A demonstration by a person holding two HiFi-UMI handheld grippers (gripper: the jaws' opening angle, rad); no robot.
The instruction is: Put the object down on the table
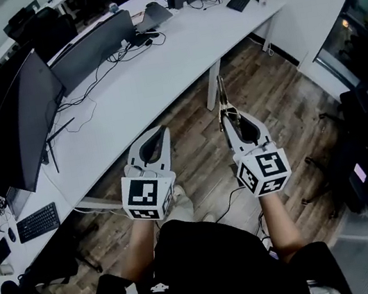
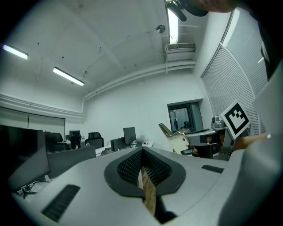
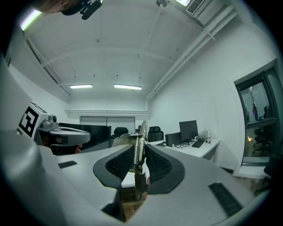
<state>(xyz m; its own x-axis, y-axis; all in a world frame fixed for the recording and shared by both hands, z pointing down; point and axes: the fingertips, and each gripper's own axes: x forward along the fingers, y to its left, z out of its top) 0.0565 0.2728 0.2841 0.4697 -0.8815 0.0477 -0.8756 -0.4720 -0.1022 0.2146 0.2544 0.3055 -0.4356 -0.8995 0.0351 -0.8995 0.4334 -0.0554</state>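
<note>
My right gripper is shut on a slim metal hand tool with a spring. The tool sticks out past the jaws toward the edge of the long white table and hangs over the wooden floor, clear of the tabletop. In the right gripper view the tool stands upright between the dark pads. My left gripper is level with it to the left, jaws together and holding nothing. In the left gripper view the tool shows to the right, beyond those closed jaws.
A large dark monitor and a second one stand on the table with trailing cables. A keyboard lies at the near left. A dark chair and gear sit on the floor to the right, near a window.
</note>
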